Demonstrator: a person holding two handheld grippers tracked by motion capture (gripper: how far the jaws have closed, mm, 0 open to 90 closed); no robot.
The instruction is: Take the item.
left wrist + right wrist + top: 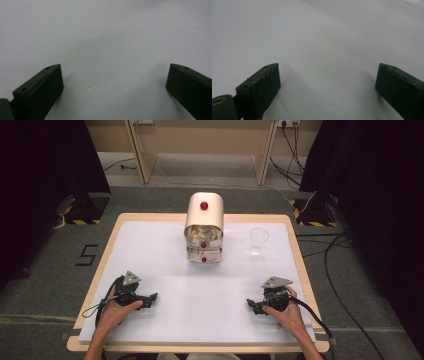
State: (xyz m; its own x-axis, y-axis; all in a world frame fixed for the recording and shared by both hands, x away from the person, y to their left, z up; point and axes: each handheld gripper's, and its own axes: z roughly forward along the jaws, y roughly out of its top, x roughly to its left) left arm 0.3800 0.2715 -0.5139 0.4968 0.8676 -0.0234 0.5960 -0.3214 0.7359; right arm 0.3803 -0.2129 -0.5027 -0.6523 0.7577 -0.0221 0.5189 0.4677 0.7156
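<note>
A cream desktop cabinet (204,227) with red knobs stands at the back middle of the white table (165,250); its domed top carries one red knob (204,205) and two small drawers below show red knobs too. A clear plastic cup (258,240) stands to its right. My left gripper (152,298) rests low on the table at the front left, open, nothing between its jaws. My right gripper (250,305) rests at the front right, also open and empty. In both gripper views the black jaws stand wide apart over bare white surface, left gripper (113,75) and right gripper (328,72).
The table has a wooden rim (107,245). Beyond it stand wooden frame legs (142,155), dark curtains at both sides, and cables (330,265) on the grey floor at the right. A black "5" mark (86,255) lies on the floor at the left.
</note>
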